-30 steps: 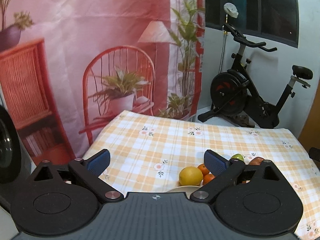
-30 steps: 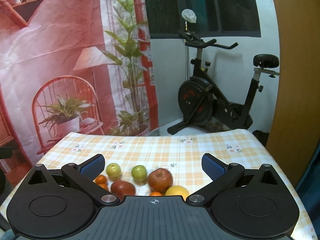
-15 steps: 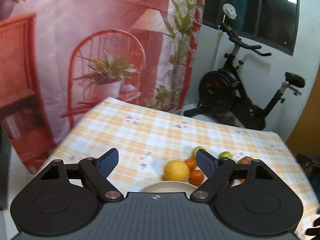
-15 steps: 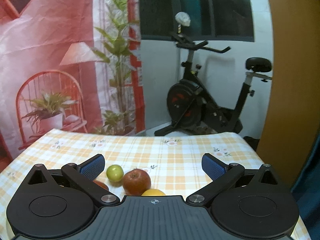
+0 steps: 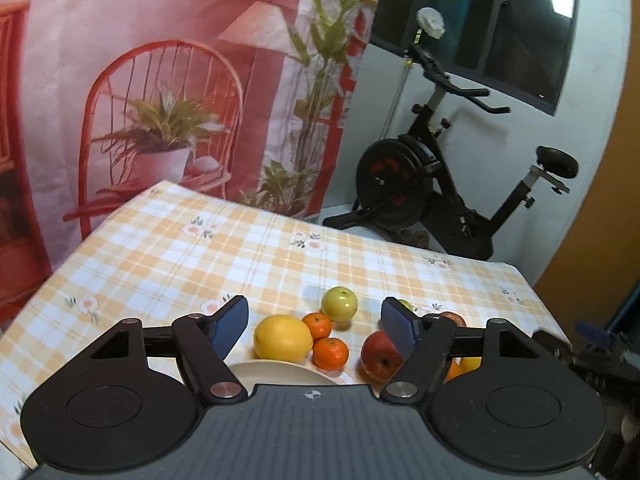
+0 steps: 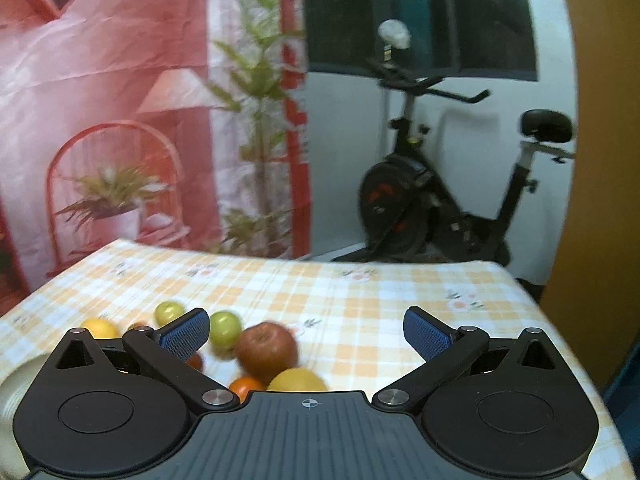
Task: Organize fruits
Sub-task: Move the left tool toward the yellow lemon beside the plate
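Fingers on both my left gripper (image 5: 314, 326) and right gripper (image 6: 306, 332) stand apart and hold nothing, the left jaws having just been narrowing, as I approach the loose fruit just behind the cream plate (image 5: 280, 372); next I should centre on the lemon (image 5: 283, 338) beside that plate.

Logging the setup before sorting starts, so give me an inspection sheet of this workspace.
Surface: table under an orange checked cloth.
Job's things: yellow citrus, two mandarins, green apple, red apple, all loose on the cloth; cream plate at the near edge.
Clutter: nothing seen.
Grippers: left gripper open, jaws just closing, touching no fruit; right gripper open, empty.
Cables: nothing seen.
Surroundings: printed backdrop, exercise bike, dark window.
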A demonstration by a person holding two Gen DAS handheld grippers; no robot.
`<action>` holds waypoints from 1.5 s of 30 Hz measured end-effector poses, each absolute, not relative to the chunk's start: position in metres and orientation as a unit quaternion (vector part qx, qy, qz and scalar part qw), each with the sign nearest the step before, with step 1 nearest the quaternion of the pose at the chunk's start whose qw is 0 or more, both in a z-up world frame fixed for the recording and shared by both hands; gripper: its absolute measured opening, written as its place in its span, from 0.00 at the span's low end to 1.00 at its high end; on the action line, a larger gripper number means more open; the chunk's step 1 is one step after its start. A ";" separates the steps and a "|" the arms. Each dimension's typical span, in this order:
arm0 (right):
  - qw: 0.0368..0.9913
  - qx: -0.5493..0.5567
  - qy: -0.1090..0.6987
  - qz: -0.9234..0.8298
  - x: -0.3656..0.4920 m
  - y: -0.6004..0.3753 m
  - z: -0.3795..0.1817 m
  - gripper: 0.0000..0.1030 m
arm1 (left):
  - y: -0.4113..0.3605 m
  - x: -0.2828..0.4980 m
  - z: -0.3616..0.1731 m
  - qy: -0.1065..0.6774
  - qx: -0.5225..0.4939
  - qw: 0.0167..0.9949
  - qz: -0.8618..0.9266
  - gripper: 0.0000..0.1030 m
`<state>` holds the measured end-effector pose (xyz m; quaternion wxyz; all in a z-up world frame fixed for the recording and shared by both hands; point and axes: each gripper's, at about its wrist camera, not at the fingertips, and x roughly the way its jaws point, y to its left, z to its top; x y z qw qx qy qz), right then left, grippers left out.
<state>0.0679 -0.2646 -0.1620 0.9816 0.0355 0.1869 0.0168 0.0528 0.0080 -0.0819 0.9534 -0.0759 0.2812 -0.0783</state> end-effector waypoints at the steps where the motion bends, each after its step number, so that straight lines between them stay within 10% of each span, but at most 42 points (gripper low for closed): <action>1: 0.980 0.031 0.195 0.022 0.068 -0.262 -0.165 1.00 | 0.005 0.053 -0.085 0.285 -0.078 0.952 -0.078 0.71; 18: 0.962 0.026 0.261 0.082 0.063 -0.234 -0.215 0.90 | -0.032 0.050 -0.114 0.305 -0.009 0.948 -0.085 0.70; 29: 0.956 0.007 0.262 0.128 0.055 -0.219 -0.233 0.54 | -0.029 0.052 -0.125 0.329 0.002 0.941 -0.086 0.70; 45: 0.962 0.027 0.245 0.119 0.052 -0.227 -0.240 0.53 | -0.026 0.045 -0.123 0.318 0.002 0.946 -0.067 0.70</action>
